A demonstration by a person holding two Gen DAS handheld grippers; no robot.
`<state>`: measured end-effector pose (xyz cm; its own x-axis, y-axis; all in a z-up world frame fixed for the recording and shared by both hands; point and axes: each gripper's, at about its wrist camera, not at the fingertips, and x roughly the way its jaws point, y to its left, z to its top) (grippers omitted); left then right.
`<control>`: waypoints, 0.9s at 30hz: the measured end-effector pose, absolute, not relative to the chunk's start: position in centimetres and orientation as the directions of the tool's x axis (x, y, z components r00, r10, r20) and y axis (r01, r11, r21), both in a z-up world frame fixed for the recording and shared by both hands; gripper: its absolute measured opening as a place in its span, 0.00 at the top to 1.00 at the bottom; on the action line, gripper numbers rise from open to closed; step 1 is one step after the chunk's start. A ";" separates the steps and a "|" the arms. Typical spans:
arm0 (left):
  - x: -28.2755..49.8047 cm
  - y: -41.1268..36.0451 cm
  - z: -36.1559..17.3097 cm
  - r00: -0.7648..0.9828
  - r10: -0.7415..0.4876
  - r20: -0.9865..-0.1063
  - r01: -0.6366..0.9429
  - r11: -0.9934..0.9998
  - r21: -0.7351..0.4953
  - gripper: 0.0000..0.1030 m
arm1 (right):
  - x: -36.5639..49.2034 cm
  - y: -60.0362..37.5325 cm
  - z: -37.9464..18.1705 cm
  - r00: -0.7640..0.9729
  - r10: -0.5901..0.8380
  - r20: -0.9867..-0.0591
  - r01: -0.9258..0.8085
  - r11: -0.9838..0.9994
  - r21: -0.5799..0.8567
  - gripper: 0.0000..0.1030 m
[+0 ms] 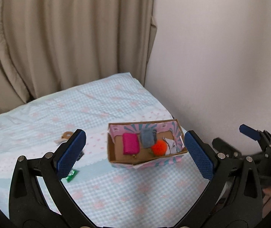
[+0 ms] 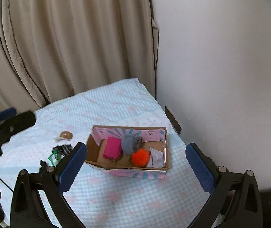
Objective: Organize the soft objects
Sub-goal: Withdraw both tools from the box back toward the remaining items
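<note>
An open cardboard box point(image 1: 116, 157) point(image 2: 127, 171) with pink and teal print stands on the bed. Inside lie a pink pouch point(image 1: 130, 143) point(image 2: 113, 148), a grey fluffy thing point(image 1: 147, 137) point(image 2: 130, 144), an orange pompom point(image 1: 159, 147) point(image 2: 140, 157) and a white cloth point(image 1: 171, 145) point(image 2: 156, 158). My left gripper point(image 1: 135, 152) is open and empty, held above the bed in front of the box. My right gripper point(image 2: 136, 168) is open and empty, also short of the box. Each gripper shows at the edge of the other's view.
Left of the box lie a brown round item point(image 1: 67, 135) point(image 2: 66, 134), a black-and-white striped cloth point(image 2: 62, 149) and a green packet point(image 1: 71, 175) point(image 2: 53, 158). The bed has a light blue checked cover point(image 1: 116, 190). Beige curtains hang behind; a white wall stands at the right.
</note>
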<state>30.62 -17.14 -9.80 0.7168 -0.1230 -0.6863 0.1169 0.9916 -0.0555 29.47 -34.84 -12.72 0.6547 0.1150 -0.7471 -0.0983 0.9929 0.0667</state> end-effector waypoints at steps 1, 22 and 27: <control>29.6 -16.4 -9.4 0.723 -0.121 -0.680 0.113 0.992 -0.056 0.00 | 28.9 -34.6 -12.3 0.660 0.116 -0.742 -0.098 0.993 0.069 0.00; 17.8 5.2 -5.5 0.793 -0.030 -0.609 -0.012 0.998 -0.064 0.00 | 18.3 -19.3 -6.6 0.784 0.140 -0.604 -0.121 0.990 0.073 0.00; 17.3 9.9 -6.0 0.795 -0.017 -0.606 -0.013 0.999 -0.046 0.00 | 17.6 -14.8 -6.9 0.793 0.138 -0.593 -0.118 0.990 0.072 0.00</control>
<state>17.26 9.85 -6.02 0.7950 -0.0175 -0.6064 -0.0134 0.9988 -0.0463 17.57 -14.81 -6.95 0.7935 0.1381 -0.5927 -0.1183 0.9903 0.0725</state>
